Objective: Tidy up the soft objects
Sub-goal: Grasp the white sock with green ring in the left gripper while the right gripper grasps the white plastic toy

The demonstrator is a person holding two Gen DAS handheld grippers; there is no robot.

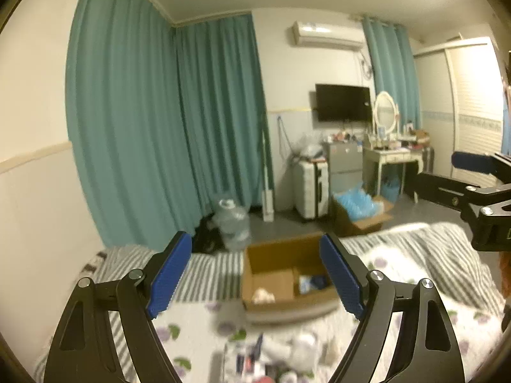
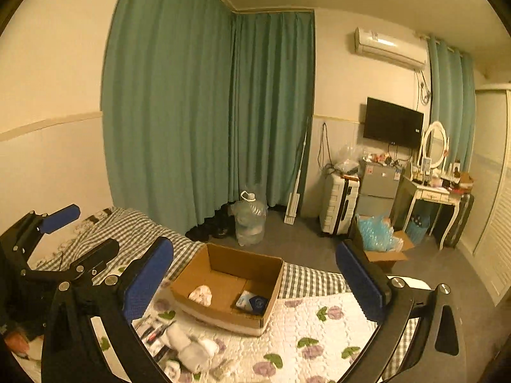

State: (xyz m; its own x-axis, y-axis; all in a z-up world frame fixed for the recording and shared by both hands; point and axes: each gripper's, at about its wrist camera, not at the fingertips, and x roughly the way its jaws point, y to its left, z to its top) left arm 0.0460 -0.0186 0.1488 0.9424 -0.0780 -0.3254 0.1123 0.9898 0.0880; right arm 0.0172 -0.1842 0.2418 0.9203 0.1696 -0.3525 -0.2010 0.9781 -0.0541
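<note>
An open cardboard box [image 1: 281, 301] [image 2: 223, 314] stands on the bed's floral quilt [image 2: 319, 319]. Inside it lie a pale soft bundle [image 1: 263, 295] [image 2: 201, 293] and a blue-and-white item [image 1: 313, 282] [image 2: 254, 301]. In front of the box, on the quilt, white soft pieces [image 2: 191, 348] [image 1: 300, 348] lie beside some small packets [image 2: 153, 328]. My left gripper [image 1: 254, 237] [image 2: 86, 233] is held above the bed, open and empty. My right gripper [image 2: 254, 244] [image 1: 447, 175] hovers to its right, jaws wide, nothing between them.
Past the bed's foot, on the grey floor, are a large water jug [image 2: 250, 220], a white suitcase [image 2: 338, 204], a carton of blue bags [image 2: 380, 239] and a dressing table [image 2: 431, 191]. Teal curtains [image 2: 191, 111] cover the corner. A wall runs along the bed's left side.
</note>
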